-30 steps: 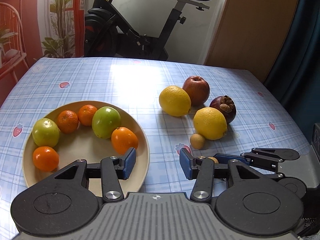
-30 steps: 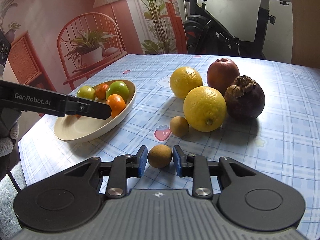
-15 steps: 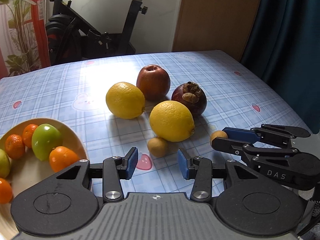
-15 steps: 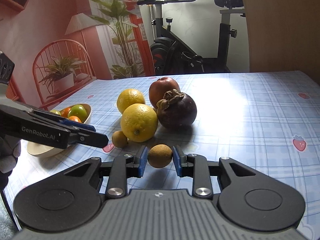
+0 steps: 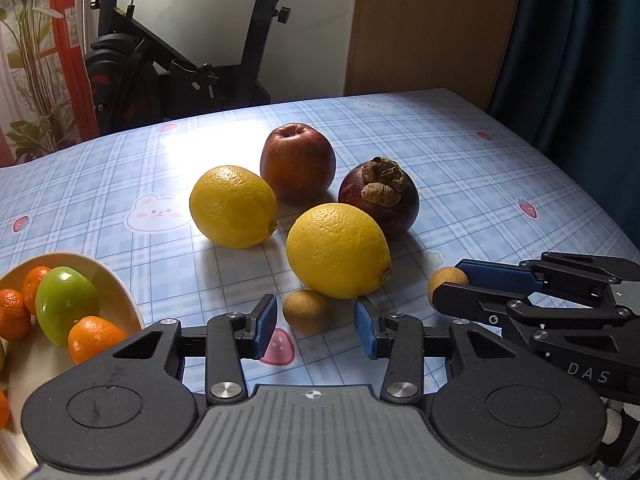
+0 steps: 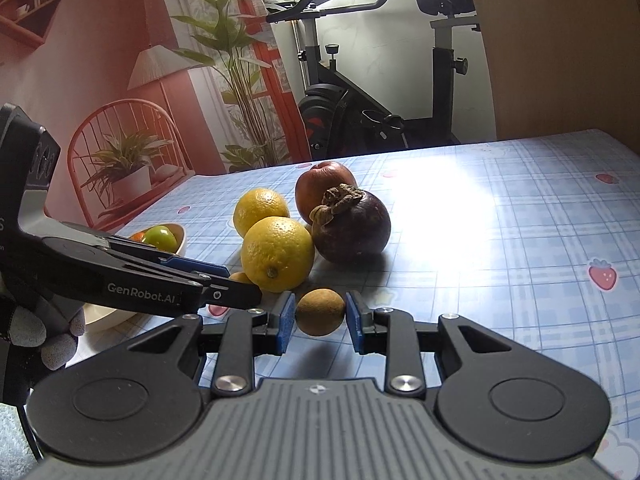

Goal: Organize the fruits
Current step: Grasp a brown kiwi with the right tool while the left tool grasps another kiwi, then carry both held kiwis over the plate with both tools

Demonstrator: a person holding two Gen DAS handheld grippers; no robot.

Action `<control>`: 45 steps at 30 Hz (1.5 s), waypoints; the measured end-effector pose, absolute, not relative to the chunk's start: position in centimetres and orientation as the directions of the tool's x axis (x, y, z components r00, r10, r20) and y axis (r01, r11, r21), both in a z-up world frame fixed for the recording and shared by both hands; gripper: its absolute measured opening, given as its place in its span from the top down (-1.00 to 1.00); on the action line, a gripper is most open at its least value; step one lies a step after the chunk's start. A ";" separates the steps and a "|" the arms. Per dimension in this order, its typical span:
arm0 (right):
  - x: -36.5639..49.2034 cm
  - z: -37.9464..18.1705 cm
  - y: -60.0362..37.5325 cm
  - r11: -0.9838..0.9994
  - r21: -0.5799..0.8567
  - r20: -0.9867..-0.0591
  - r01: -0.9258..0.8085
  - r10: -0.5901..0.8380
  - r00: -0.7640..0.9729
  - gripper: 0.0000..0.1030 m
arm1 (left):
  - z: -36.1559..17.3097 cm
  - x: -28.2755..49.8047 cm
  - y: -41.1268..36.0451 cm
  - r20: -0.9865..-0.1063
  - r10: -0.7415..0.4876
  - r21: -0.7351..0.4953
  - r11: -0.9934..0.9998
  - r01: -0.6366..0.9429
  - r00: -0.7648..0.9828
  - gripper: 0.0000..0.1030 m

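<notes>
Left wrist view shows your left gripper [image 5: 315,326] spread wide, its blue pads either side of a small brown fruit [image 5: 306,311] that rests on the checked tablecloth [image 5: 120,184], touching neither pad. That fruit sits against the near lemon [image 5: 338,250]. Your right gripper [image 6: 316,322] is clamped on a second brown fruit [image 6: 320,312]. A far lemon [image 5: 233,206], an apple [image 5: 297,161] and a mangosteen [image 5: 379,193] cluster behind; the plate [image 5: 116,292] of tangerines lies to the left.

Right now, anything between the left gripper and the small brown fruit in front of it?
Nothing visible. The left gripper is open, and the small brown fruit sits just past its fingertips. The near lemon touches the fruit from behind.
</notes>
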State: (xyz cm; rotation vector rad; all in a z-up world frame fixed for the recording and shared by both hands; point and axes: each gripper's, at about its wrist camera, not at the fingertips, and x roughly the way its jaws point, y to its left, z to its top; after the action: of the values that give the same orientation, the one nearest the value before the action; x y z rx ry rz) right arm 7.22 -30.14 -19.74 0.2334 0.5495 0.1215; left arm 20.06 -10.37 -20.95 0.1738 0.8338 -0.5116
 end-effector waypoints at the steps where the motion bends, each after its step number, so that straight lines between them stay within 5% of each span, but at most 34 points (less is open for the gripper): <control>1: 7.2 -19.8 -30.3 0.965 0.255 -0.501 -0.053 0.179 0.846 0.41 | -21.0 20.1 -10.4 -0.745 -0.365 -0.051 0.865 0.499 0.558 0.16; 6: 7.2 -19.7 -30.4 0.962 0.267 -0.500 -0.053 0.185 0.846 0.41 | -21.0 20.0 -10.4 -0.743 -0.338 -0.017 0.872 0.489 0.578 0.44; 29: 7.2 -19.8 -30.7 0.958 0.284 -0.501 -0.046 0.189 0.845 0.41 | -20.5 18.3 -9.5 -0.731 -0.362 -0.053 0.876 0.480 0.579 0.45; 45: 7.4 -19.2 -30.4 0.963 0.266 -0.507 -0.052 0.185 0.842 0.41 | -17.9 13.7 -2.8 -0.674 -0.320 -0.128 0.938 0.321 0.666 0.45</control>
State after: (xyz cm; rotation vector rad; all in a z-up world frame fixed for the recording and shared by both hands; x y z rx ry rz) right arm 7.36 -30.44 -19.22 0.2475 0.5576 0.1264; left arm 13.72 -2.80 -17.90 0.0020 0.7599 -0.3618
